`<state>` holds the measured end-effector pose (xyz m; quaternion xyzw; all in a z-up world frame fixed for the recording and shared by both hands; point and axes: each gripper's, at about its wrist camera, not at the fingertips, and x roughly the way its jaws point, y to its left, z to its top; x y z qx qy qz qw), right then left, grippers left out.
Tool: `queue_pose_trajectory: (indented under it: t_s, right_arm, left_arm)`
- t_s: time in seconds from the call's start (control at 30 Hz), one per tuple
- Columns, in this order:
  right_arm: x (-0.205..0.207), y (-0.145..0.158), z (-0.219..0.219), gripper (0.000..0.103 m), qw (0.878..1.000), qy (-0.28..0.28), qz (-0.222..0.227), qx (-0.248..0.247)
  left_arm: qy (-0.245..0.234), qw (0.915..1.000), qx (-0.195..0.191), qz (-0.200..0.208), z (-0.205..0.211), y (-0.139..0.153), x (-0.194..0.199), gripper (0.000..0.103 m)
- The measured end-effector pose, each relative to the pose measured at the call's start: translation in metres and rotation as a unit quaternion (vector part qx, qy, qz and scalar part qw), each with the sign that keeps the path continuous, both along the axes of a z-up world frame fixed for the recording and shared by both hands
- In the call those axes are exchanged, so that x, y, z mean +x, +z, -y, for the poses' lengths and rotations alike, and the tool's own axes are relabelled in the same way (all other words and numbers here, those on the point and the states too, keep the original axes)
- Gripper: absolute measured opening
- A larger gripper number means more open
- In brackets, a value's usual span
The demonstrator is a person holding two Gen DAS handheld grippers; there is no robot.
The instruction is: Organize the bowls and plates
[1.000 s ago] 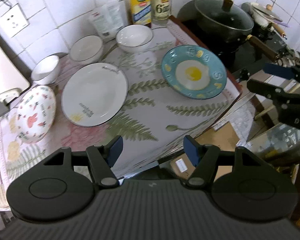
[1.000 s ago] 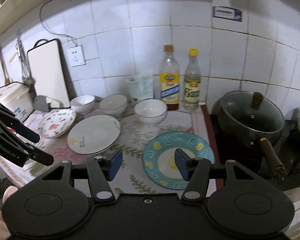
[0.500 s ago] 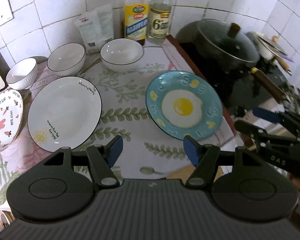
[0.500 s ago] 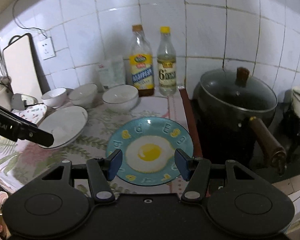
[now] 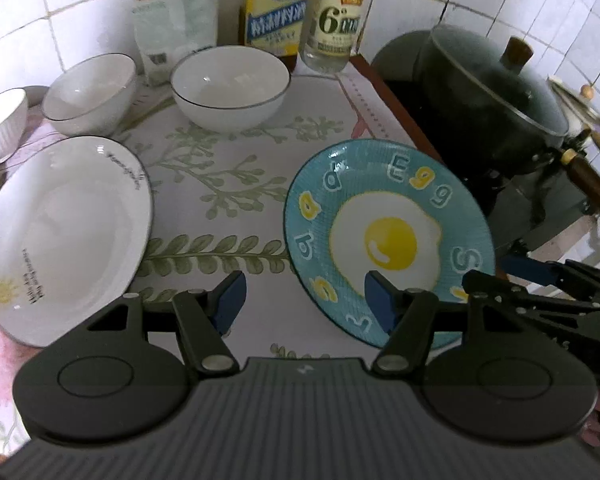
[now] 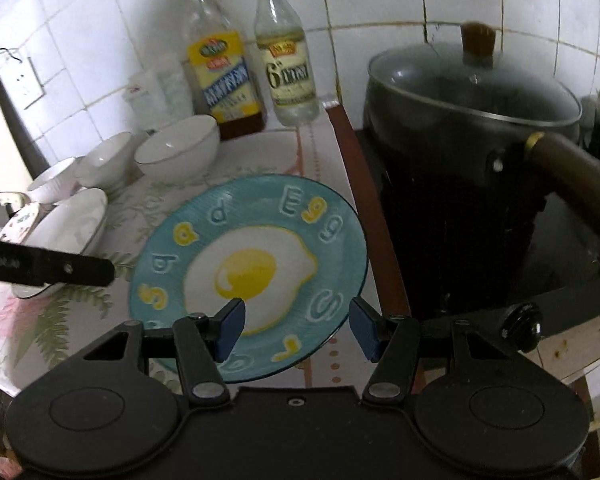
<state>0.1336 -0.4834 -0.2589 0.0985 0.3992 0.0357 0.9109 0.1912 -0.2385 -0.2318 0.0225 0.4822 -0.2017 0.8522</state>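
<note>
From the left wrist camera, your left tool hangs over the front edge of the bench, which is covered with a cloth printed with green leaves. Its blue pads stand wide apart and hold nothing; one pad is above the cloth, the other above the near rim of the blue plate. This plate lies flat toward the right edge of the bench. It is turquoise, with a fried egg painted in the middle and raised letters, some yellow, around the rim. Toward the left edge lies the white plate, oval in this view, with a thin dark rim, small writing and a little yellow sun. Along the back edge stand three white bowls: the large bowl with a dark rim line, the middle bowl just beside it, and the ribbed small bowl at the far left. Behind them, against the tiled wall, you see two bottles and a white packet. The dark pot with a glass lid is past the right edge. Your right tool comes in from the right, near the blue plate.

From the right wrist camera, your right tool is also wide and empty. Its pads hover over the near part of the blue plate, one over the egg white, the other over the right rim; whether they touch it you cannot tell. One finger of the left tool crosses in front of the white plate.
</note>
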Motion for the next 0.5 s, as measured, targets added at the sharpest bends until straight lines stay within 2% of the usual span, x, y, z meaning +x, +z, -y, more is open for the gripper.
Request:
queue_pose_trajectory:
  t_s: [0.17,0.23,0.3,0.33,0.37,0.43,0.5]
  right_arm:
    - [0.01,-0.009,0.007,0.063,1.0,-0.008,-0.009,-0.002]
    - [0.013,-0.012,0.009,0.063,1.0,-0.014,-0.013,0.004]
    - [0.015,-0.014,0.011,0.063,1.0,-0.016,-0.018,0.014]
    - [0.016,-0.015,0.012,0.063,0.999,-0.015,-0.021,0.018]
    - [0.017,-0.017,0.012,0.062,0.999,-0.013,-0.024,0.023]
    - [0.019,-0.02,0.01,0.059,0.999,-0.008,-0.027,0.035]
    - [0.021,-0.024,0.009,0.054,0.998,-0.008,-0.034,0.048]
  left_arm:
    - [0.005,0.9998,0.003,-0.016,0.006,-0.021,0.014,0.058]
    - [0.011,0.9996,-0.004,-0.027,0.005,-0.028,0.02,0.051]
    - [0.013,0.9992,-0.009,-0.038,0.005,-0.034,0.026,0.037]
    - [0.012,0.9989,-0.012,-0.044,0.005,-0.037,0.029,0.034]
    - [0.015,0.9981,-0.024,-0.055,0.003,-0.039,0.032,0.028]
    - [0.029,0.9937,-0.066,-0.086,-0.005,-0.044,0.037,0.022]
    - [0.034,0.9921,-0.076,-0.094,-0.007,-0.047,0.036,0.015]
